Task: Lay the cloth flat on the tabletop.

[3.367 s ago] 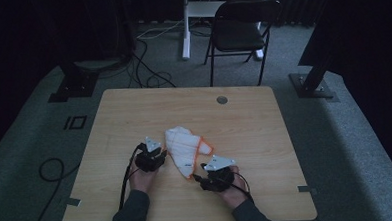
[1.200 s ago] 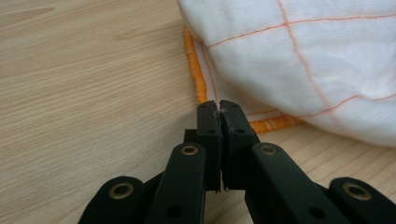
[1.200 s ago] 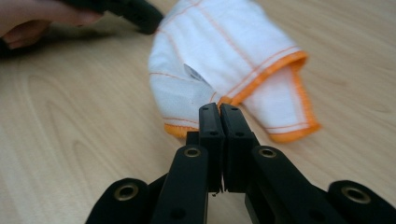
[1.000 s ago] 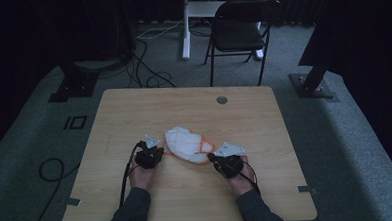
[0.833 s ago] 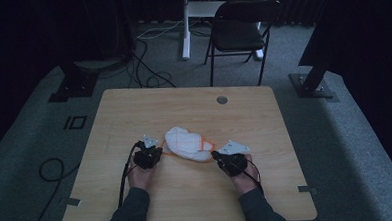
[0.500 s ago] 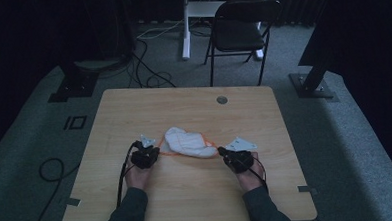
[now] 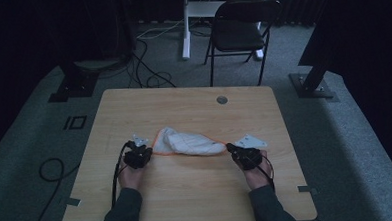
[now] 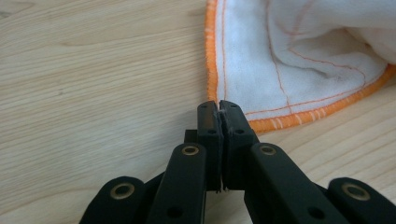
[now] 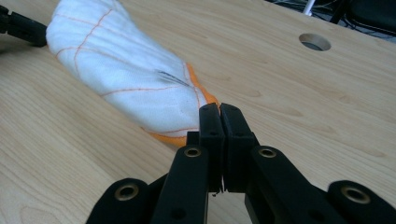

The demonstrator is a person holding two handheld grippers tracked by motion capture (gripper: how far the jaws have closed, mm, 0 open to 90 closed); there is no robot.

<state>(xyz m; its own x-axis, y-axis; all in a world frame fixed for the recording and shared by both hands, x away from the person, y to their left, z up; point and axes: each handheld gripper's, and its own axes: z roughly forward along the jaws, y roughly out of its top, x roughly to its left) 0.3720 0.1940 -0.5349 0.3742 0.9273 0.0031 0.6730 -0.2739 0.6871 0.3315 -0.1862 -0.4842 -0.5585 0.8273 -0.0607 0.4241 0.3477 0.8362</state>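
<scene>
A white cloth (image 7: 189,143) with orange-stitched edging lay bunched lengthwise on the near-middle of the wooden surface (image 7: 194,105), drawn out between the two claws. Left claw (image 7: 145,152) clenched on the cloth's left corner: in the left gripper view the jaws met tight on the orange hem (image 8: 289,120) at their tips. Right claw (image 7: 230,148) clenched on the cloth's right end; in the right gripper view the cloth (image 9: 126,74) ran from the shut jaws away toward the far left, where the other claw's black tip showed at the picture's edge. Both hands came in from the near edge, left hand (image 7: 131,176) and right hand (image 7: 257,175) well apart. A round grommet hole (image 7: 222,99) sat toward the surface's far right. Beyond the far edge stood a dark folding chair (image 7: 240,33) on grey carpet.
</scene>
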